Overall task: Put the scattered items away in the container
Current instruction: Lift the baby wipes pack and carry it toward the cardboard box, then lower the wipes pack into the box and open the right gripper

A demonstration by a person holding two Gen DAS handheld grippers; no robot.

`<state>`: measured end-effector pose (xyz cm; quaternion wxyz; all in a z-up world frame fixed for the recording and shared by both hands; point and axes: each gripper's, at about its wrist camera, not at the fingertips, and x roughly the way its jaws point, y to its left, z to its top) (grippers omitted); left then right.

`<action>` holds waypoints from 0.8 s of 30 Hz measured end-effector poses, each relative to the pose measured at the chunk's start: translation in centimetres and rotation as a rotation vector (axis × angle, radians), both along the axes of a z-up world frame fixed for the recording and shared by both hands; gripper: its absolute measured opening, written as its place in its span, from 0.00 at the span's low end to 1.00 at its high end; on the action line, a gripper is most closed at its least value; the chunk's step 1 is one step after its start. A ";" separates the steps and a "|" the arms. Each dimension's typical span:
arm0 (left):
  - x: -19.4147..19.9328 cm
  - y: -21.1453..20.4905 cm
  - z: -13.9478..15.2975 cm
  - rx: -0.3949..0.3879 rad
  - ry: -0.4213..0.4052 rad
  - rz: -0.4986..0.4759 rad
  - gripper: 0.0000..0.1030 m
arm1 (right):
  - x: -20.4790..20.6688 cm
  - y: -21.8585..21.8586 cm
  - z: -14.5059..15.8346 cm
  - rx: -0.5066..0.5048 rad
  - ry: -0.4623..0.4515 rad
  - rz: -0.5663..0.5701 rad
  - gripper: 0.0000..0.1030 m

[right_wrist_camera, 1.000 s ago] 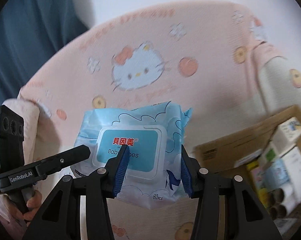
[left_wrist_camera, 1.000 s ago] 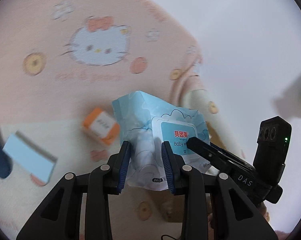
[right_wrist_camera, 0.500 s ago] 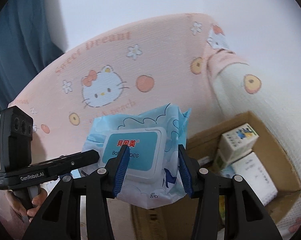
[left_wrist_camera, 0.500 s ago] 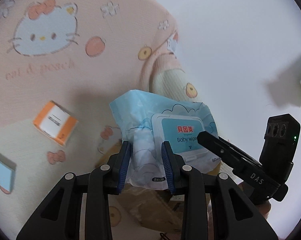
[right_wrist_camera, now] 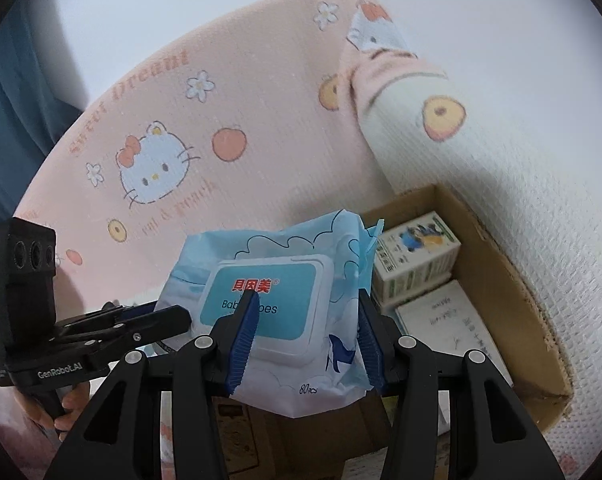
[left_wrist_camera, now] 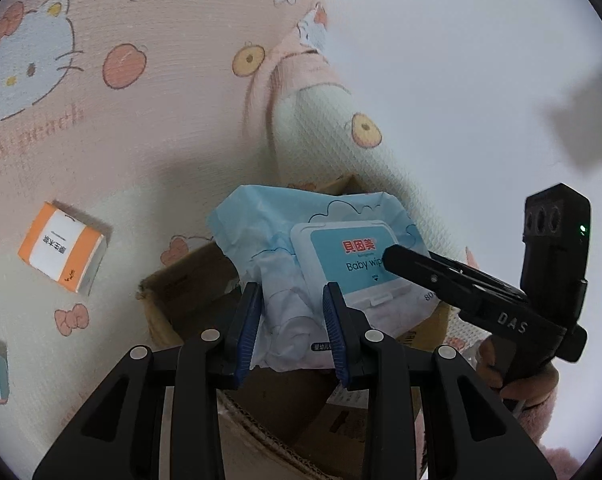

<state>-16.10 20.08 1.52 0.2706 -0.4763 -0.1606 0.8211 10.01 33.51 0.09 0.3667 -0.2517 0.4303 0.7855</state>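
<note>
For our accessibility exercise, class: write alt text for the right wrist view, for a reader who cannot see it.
The right gripper has its blue-padded jaws clamped on a pack of baby wipes, held above an open cardboard box that already contains small cartons. The left gripper grips the pack's other end; a pink Hello Kitty blanket lies behind.

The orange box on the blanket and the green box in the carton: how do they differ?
The orange box has orange bands around a white panel; the green box is white and green with a picture on top. The orange box lies alone on the blanket, outside the cardboard box; the green box sits inside it, against other packed items. Both are small rectangular cartons.
</note>
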 end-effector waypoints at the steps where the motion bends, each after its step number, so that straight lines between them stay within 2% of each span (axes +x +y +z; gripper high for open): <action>1: 0.0 0.2 -0.2 -0.014 -0.005 -0.002 0.34 | 0.1 0.3 -0.5 -0.017 0.007 0.004 0.44; 2: 0.1 0.5 -0.3 -0.030 -0.012 -0.001 0.34 | 0.1 0.5 -1.2 -0.055 0.033 -0.022 0.44; 5: -0.1 1.1 -1.2 -0.060 -0.041 -0.008 0.34 | 0.2 1.2 -2.9 -0.097 0.052 -0.005 0.44; 10: 0.0 1.7 -1.5 -0.124 -0.029 -0.021 0.34 | -0.2 2.5 -5.4 -0.160 0.092 0.014 0.44; 13: -0.1 2.1 -2.0 -0.163 -0.082 -0.031 0.34 | -0.5 3.0 -6.1 -0.184 0.100 0.026 0.44; 19: 0.1 2.5 -4.1 -0.250 -0.134 -0.025 0.34 | -2.7 2.7 -6.8 -0.191 0.011 0.094 0.43; 24: 0.1 3.3 -3.9 -0.325 -0.135 -0.038 0.34 | -4.5 2.6 -8.3 -0.225 -0.139 0.118 0.44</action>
